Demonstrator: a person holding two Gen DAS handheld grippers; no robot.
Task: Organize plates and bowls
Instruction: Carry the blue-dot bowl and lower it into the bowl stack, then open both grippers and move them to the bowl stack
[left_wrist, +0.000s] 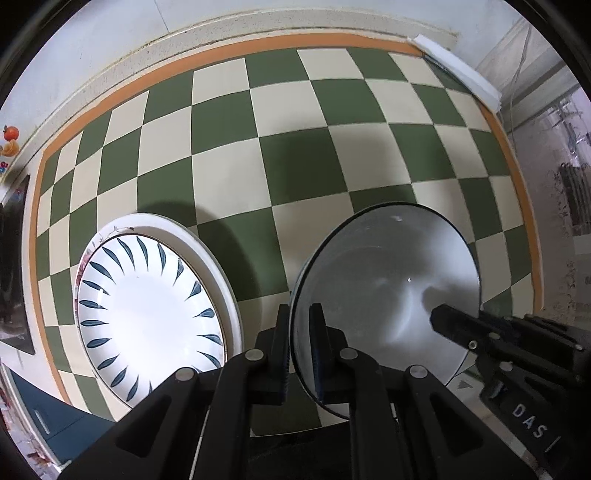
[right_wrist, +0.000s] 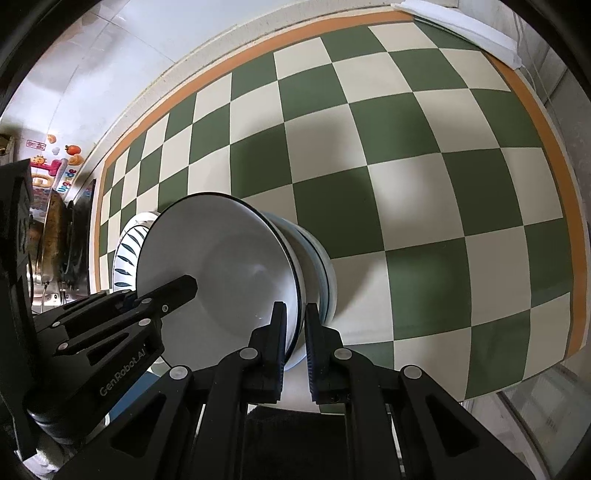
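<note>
A white bowl with a dark rim (left_wrist: 391, 280) is held by both grippers over the checkered cloth. My left gripper (left_wrist: 298, 332) is shut on its left rim. My right gripper (right_wrist: 295, 332) is shut on its right rim, and it shows in the left wrist view (left_wrist: 454, 325). In the right wrist view the bowl (right_wrist: 229, 273) sits on or just above a stack of white bowls (right_wrist: 321, 273); contact is unclear. A white plate with blue leaf marks (left_wrist: 147, 314) lies on a larger white plate (left_wrist: 218, 266) to the left, and it shows in the right wrist view (right_wrist: 127, 251).
A green and cream checkered cloth (left_wrist: 295, 155) with an orange border covers the counter. A folded white cloth (left_wrist: 458, 70) lies at the back right. A stove with a pan (right_wrist: 55, 236) stands at the left. A wall runs behind.
</note>
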